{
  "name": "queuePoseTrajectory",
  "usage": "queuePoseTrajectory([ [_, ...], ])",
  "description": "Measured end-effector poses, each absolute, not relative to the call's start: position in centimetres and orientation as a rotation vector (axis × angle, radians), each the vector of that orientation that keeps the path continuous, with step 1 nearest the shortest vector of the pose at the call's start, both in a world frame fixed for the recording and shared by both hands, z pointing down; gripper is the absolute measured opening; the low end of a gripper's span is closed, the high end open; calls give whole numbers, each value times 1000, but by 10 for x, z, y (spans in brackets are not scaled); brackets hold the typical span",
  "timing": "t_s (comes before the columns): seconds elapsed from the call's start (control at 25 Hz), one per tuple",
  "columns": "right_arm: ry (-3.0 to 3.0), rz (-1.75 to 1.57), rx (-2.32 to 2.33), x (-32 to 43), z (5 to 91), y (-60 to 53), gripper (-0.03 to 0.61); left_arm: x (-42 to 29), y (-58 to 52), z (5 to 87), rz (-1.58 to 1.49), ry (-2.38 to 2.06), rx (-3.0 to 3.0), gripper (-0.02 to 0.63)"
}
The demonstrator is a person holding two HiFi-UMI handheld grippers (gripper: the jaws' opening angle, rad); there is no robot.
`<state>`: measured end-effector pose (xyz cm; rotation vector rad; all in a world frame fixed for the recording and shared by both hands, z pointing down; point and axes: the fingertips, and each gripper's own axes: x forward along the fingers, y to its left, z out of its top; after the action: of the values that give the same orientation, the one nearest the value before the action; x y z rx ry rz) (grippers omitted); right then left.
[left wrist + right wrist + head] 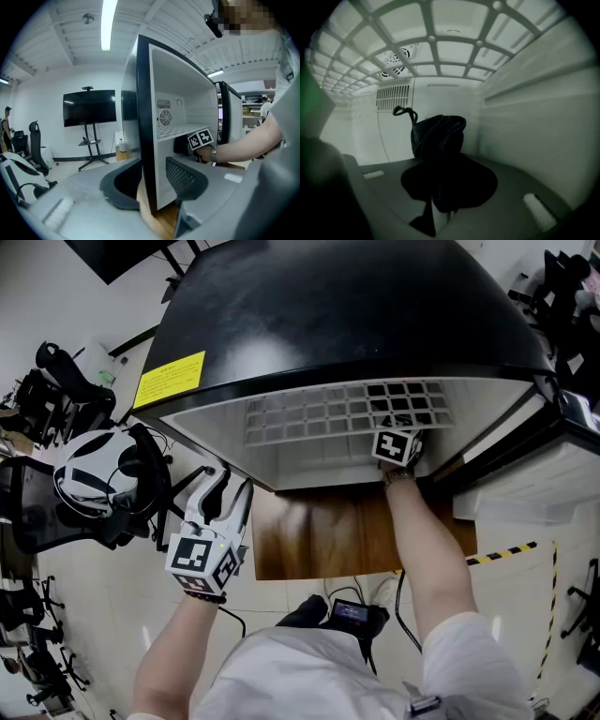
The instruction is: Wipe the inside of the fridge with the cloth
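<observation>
A small black fridge [347,315] stands open with its white inside towards me. My right gripper [440,187] reaches in under the wire shelf [319,413], near the right wall, and is shut on a dark bunched cloth [438,136]. In the head view only its marker cube [397,446] shows; the jaws are hidden inside. My left gripper [230,498] hangs outside by the fridge's left front corner. It is open and holds nothing. In the left gripper view, the front edge of the fridge's left wall [143,140] lines up with the gap beyond the jaws.
The fridge rests on a wooden board [347,535]. Its open door [553,456] stands at the right. An office chair with a white headset [94,474] is at the left. A TV on a stand [89,108] is farther off. Striped tape [506,552] marks the floor.
</observation>
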<state>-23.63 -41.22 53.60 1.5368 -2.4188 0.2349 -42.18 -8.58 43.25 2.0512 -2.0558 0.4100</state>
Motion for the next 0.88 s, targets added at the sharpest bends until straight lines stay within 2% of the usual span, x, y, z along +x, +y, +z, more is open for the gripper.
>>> queuePoseTrajectory([
  [0.88,-2513,138,1438,-258,511,-354,75,-419,-87,432,390,-2059,2060,167],
])
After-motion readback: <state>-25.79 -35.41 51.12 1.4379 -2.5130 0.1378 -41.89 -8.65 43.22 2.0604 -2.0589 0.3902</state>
